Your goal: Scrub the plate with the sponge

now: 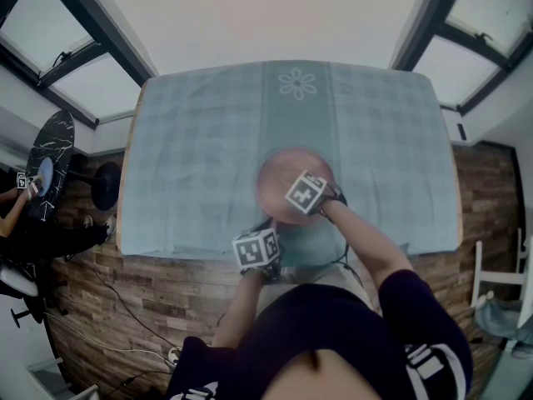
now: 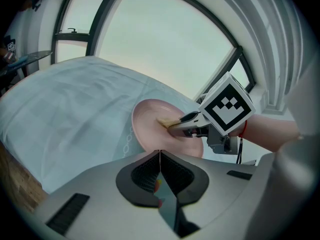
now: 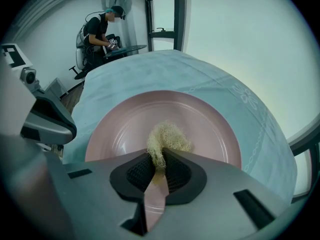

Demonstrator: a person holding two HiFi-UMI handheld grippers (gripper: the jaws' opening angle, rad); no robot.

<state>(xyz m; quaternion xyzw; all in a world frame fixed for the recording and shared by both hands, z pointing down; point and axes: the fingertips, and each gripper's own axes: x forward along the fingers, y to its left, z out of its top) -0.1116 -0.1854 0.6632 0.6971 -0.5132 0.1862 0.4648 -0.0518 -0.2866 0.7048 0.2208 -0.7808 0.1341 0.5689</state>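
The pink plate (image 1: pixel 279 172) lies on a table under a checked teal cloth (image 1: pixel 191 140) with a white flower (image 1: pixel 297 82) printed near its far edge. The right gripper (image 3: pixel 158 160) is clenched on a pale, fibrous sponge (image 3: pixel 169 138), which touches the middle of the plate. The left gripper (image 2: pixel 160 154) has its jaws pressed together at the near rim; I cannot tell whether they pinch it. Each cube (image 1: pixel 306 192) shows only black-and-white square markers. The white print on the dark shirt (image 1: pixel 429 361) is cut off and unreadable.

Smooth, faintly glossy plate (image 3: pixel 200 129); coarse fibrous sponge (image 3: pixel 167 136); matt tablecloth (image 3: pixel 150 69), seemingly woven cloth
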